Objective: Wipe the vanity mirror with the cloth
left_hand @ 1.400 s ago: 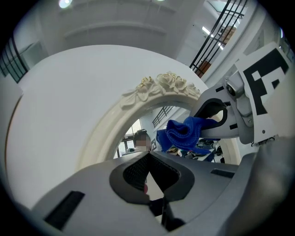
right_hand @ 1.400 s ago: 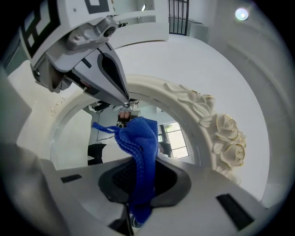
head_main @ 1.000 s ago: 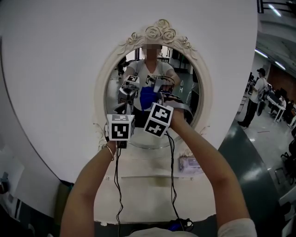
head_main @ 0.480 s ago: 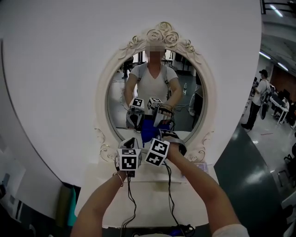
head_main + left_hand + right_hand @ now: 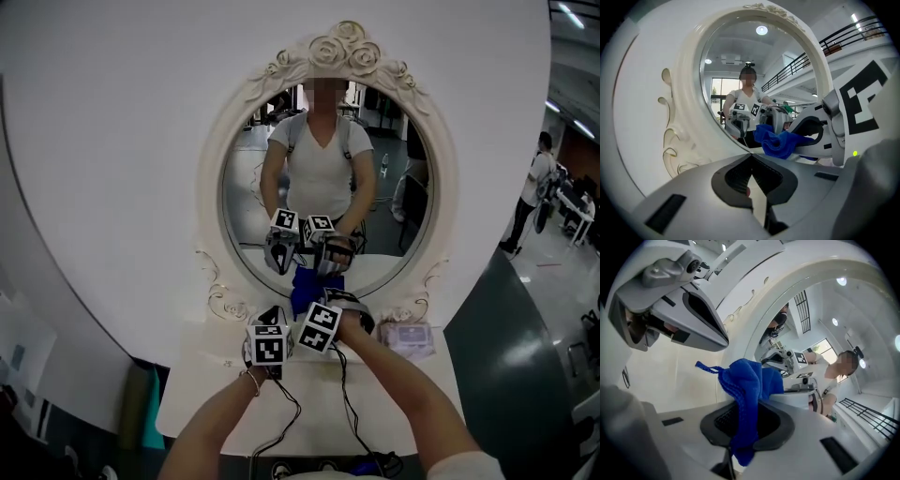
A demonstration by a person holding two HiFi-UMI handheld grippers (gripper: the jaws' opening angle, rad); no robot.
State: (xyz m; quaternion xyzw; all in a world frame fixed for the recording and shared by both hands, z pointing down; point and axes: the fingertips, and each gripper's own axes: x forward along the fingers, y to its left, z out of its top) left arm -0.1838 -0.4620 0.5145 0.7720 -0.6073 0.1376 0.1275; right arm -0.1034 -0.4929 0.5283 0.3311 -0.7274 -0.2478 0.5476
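The right gripper (image 5: pixel 749 426) pinches the soft blue cloth (image 5: pixel 747 380) tight between its jaws. The cloth runs up along the jaws and bunches past their tips, pointing at the big oval mirror with the white rose frame (image 5: pixel 214 178). It is low down by the mirror's bottom edge, above the back edge of the white desk (image 5: pixel 202 375). The left gripper (image 5: pixel 751 174) is just beside the right one, with its jaws closed together on nothing.
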